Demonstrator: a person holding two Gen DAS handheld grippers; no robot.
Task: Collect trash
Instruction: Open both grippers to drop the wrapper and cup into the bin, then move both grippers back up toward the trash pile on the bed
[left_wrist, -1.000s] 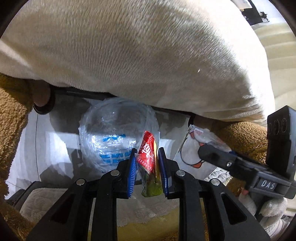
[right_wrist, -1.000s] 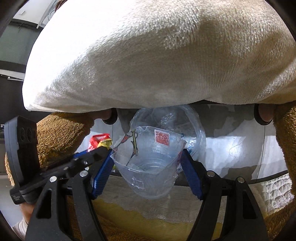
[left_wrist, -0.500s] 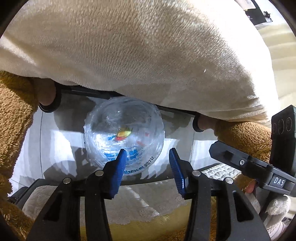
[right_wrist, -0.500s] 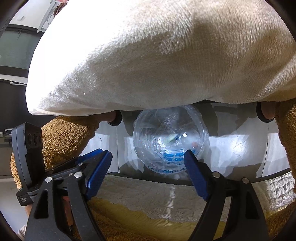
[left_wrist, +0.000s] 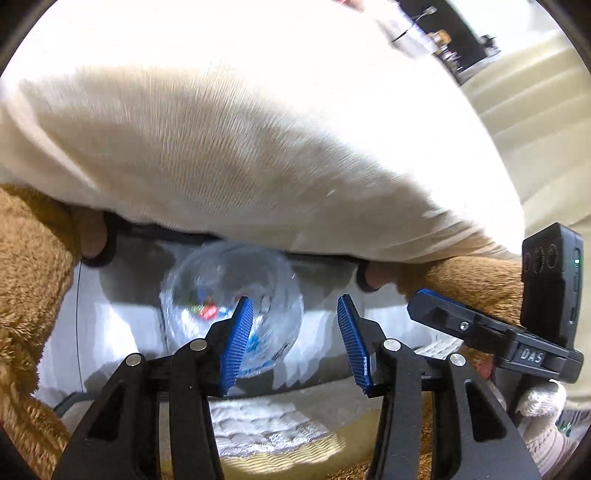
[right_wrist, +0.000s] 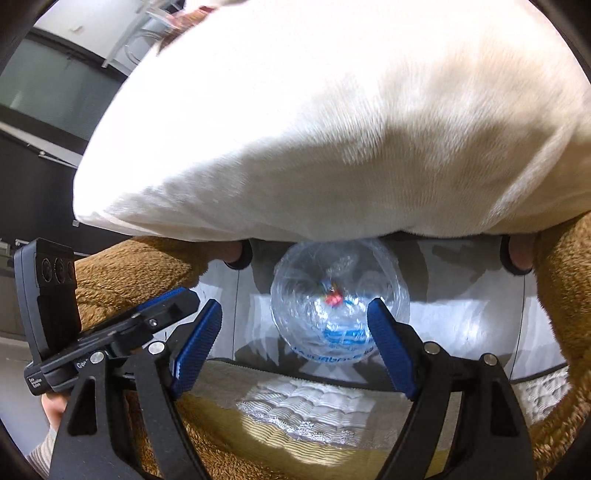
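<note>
Both hand-held grippers stand empty above the round clear plastic-lined bin (left_wrist: 232, 314) on the pale grey floor (left_wrist: 118, 332). The left hand-held gripper (left_wrist: 293, 345) is moderately spread, the bin at its eleven o'clock; the right hand-held gripper (right_wrist: 295, 349) gapes wide, the bin at its twelve o'clock. Small red-and-green trash (right_wrist: 333, 296) lies inside the bin.

The drop looks done; the sensible next move is probably lifting clear of the big white plush cushion (right_wrist: 332, 129) without snagging the liner, then seeking more litter.

Count: two grippers, one bin, one cushion; the trash pieces are too blurred to count.
</note>
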